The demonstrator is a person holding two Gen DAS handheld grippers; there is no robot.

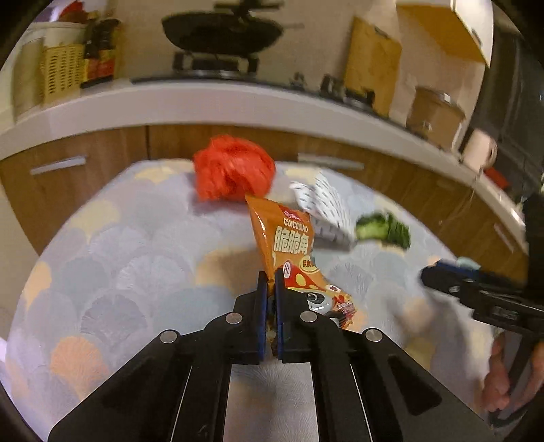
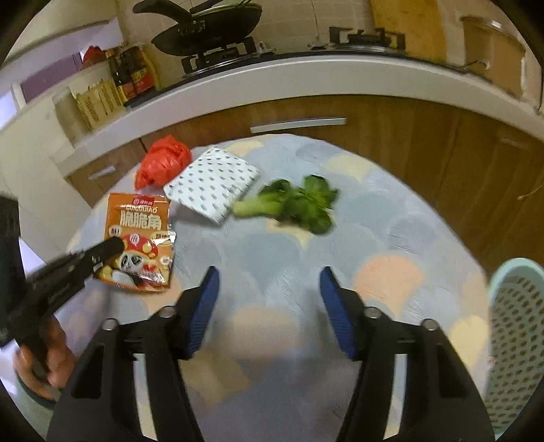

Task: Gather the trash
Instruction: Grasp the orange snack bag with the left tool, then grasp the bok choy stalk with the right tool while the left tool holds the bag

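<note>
Left gripper, black with blue pads, clamped on the lower edge of an orange foil snack packet printed with a cartoon panda; packet standing up from the jaws in the left wrist view, seen flat-faced near the left edge of the cloth in the right wrist view; whether lifted clear of the cloth cannot be told. Right gripper parted, nothing between its blue pads, poised over bare cloth on the near side of the packet's neighbours. Round table under a pastel scallop-patterned cloth. Beyond the packet, toward the cabinets, a crumpled red plastic bag; just beside the packet and the bag, a white dotted paper wrapper; past the wrapper, farther from the packet, a leafy green vegetable stalk, touching or nearly touching the wrapper's corner. Well away from the packet, at the table's right edge, a pale turquoise perforated plastic basket. Behind the table, wooden cabinet doors under a white counter, with a black wok on the stove.
</note>
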